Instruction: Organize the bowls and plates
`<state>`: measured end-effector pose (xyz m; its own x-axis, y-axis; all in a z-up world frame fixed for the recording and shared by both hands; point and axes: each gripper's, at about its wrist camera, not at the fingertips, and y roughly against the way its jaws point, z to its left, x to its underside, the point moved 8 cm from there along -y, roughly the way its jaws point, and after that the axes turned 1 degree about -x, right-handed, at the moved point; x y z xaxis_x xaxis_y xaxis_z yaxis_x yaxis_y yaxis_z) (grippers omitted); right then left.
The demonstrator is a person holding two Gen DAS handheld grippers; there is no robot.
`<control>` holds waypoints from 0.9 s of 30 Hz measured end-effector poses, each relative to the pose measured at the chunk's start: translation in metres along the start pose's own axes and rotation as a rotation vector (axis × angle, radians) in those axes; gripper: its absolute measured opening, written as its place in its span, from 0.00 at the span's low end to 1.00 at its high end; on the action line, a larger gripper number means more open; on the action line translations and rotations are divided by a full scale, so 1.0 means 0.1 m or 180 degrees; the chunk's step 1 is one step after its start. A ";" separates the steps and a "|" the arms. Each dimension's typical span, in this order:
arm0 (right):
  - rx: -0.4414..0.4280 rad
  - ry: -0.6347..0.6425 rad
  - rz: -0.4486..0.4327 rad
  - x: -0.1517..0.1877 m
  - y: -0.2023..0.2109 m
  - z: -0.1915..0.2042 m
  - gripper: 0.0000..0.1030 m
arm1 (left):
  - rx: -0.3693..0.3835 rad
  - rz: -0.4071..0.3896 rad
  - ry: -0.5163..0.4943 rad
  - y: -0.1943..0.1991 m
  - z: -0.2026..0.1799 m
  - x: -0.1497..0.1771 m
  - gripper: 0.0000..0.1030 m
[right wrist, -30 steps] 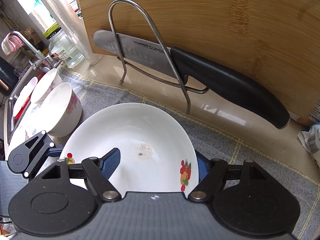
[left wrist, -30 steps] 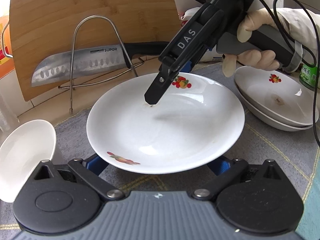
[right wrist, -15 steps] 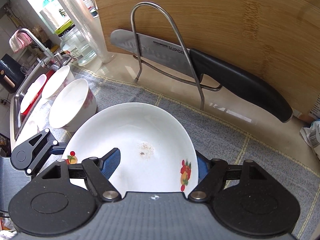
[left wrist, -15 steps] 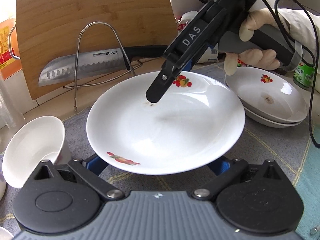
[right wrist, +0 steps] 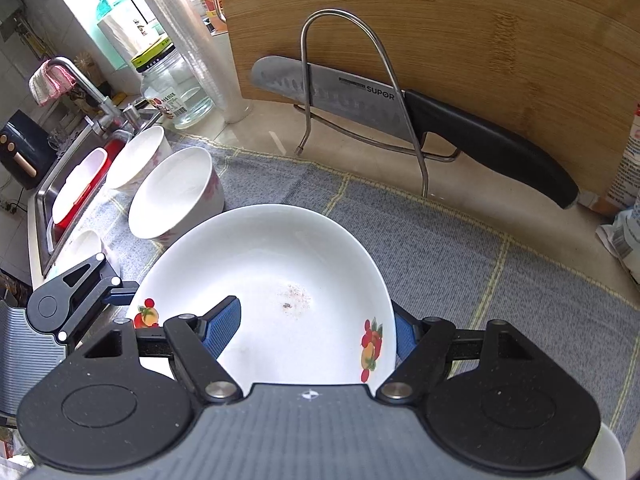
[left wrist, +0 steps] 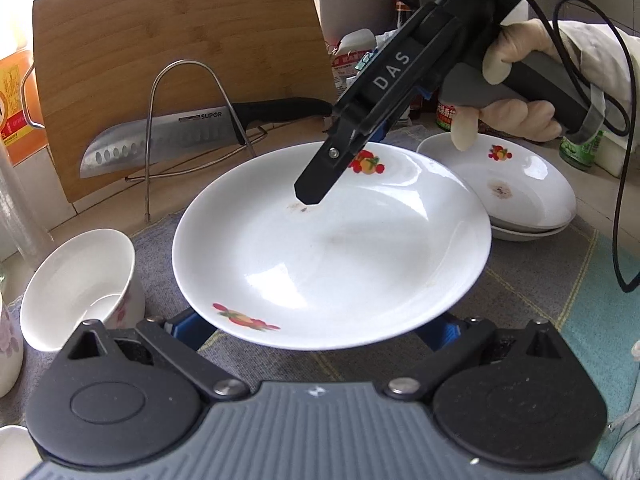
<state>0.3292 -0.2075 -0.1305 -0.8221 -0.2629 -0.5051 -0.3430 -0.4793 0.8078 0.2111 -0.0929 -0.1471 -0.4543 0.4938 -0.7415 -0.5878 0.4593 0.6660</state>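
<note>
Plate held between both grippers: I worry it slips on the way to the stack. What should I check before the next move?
1. Grip of right gripper on plate rim, one finger inside, one outside: ok.
2. Grip of left fingers: cannot tell, tips hidden under plate.
3. Plate clean: not ok, brown specks at centre.
4. Top of stacked plates bare: ok, though stained.
</note>
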 end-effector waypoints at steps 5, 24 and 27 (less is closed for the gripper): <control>0.0028 -0.0050 -0.0047 0.09 0.10 0.07 0.79 | 0.0056 -0.0010 -0.0059 0.11 -0.06 0.00 0.99; 0.0244 -0.0389 -0.0277 0.57 0.48 0.30 0.79 | 0.0408 -0.0025 -0.0347 0.45 -0.30 0.09 0.99; 0.0306 -0.0469 -0.0338 0.66 0.56 0.31 0.79 | 0.0481 -0.0043 -0.0437 0.49 -0.36 0.08 0.99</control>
<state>0.2421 -0.2252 -0.1092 -0.8342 -0.0864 -0.5446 -0.4672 -0.4138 0.7813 0.1544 -0.0928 -0.1236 -0.3455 0.5781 -0.7392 -0.4814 0.5670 0.6684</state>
